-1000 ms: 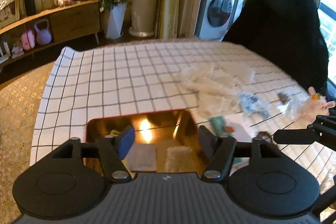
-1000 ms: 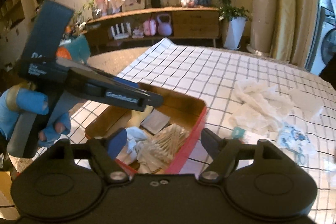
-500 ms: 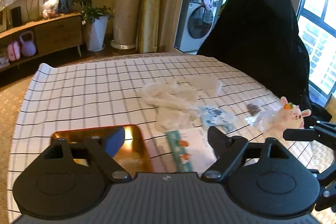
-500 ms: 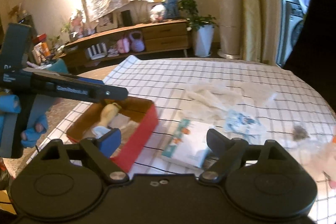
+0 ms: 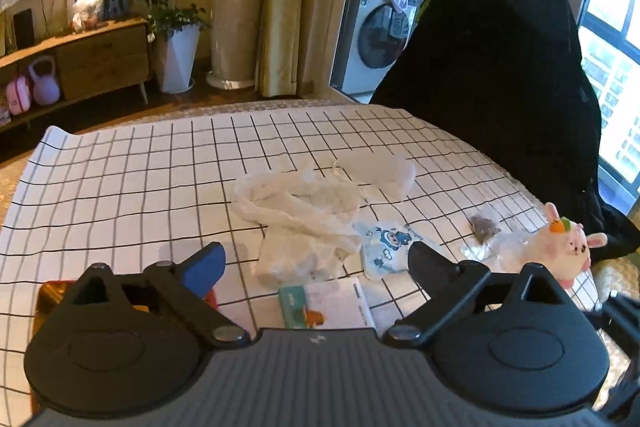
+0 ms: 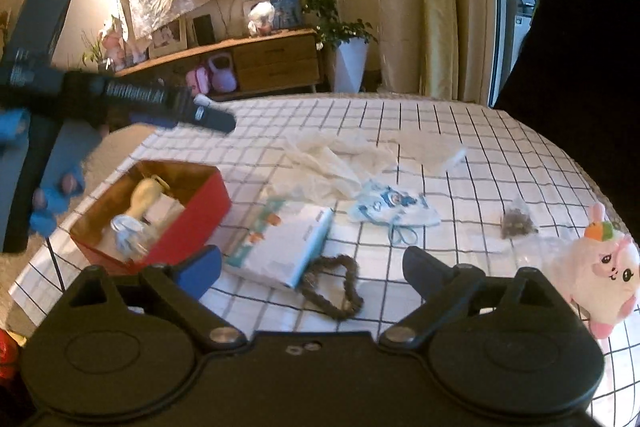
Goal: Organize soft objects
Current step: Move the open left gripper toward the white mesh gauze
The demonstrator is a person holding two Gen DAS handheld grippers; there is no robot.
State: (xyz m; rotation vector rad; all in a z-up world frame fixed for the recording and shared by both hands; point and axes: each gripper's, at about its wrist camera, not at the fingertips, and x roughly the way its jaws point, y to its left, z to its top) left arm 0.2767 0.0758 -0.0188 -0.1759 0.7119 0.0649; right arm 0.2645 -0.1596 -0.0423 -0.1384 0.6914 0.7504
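Note:
My left gripper [image 5: 316, 259] hangs over the checked cloth with its jaws opening and nothing between them. Below and beyond it lie a wipes pack [image 5: 328, 303], crumpled white gloves [image 5: 296, 203] and a blue cartoon face mask [image 5: 384, 247]. My right gripper [image 6: 312, 261] is also opening and empty, above a brown scrunchie [image 6: 336, 287] and the wipes pack [image 6: 280, 243]. A pink plush bunny [image 6: 600, 271] sits at the right edge. The red box [image 6: 188, 223] on the left holds several small items.
A small clear bag of brown bits [image 6: 518, 223] lies near the bunny. A folded white cloth [image 5: 384, 167] rests further back. A black chair [image 5: 500, 67] stands behind the table's right side. A blue-gloved hand [image 6: 52, 203] holds the left tool beside the box.
Both views have swung right, away from the red box and toward the pile of soft items. Both pairs of jaws have spread wider. The bunny and scrunchie have come into the right view.

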